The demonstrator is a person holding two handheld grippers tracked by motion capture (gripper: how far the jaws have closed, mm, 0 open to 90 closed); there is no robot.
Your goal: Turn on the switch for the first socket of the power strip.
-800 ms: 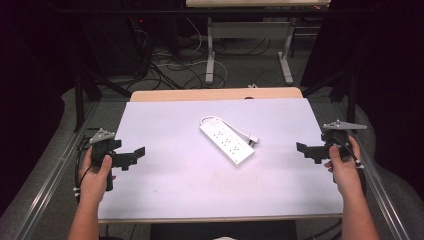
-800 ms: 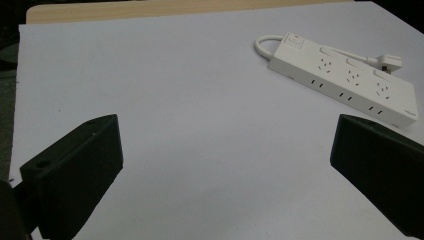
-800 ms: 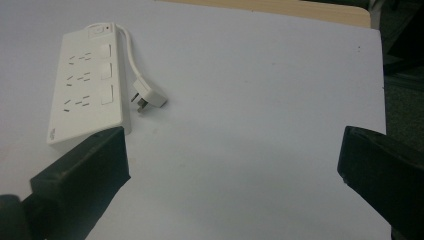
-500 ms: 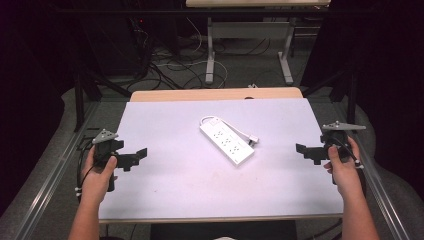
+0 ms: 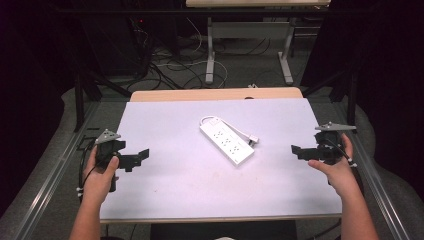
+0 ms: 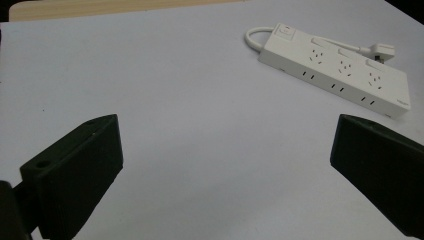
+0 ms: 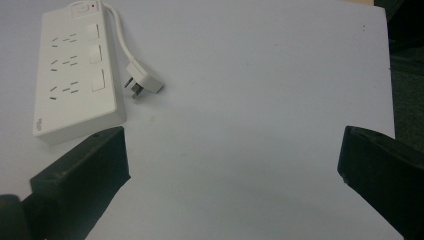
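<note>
Flat white plastic power strip [image 5: 226, 141], smooth matte table [image 5: 165, 190], black blocky claws open

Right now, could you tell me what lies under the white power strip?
The power strip lies flat on the white table sheet, its plug beside it. Whatever sits directly beneath its body is covered.

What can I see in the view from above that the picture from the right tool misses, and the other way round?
High view alone: both hands, the left tool and the right tool at opposite sides, floor cables beyond the table. Right gripper view alone: the plug's prongs and the red-dotted switch up close, seen between its open jaws. Shared: the white power strip on the pale tabletop, untouched.
</note>
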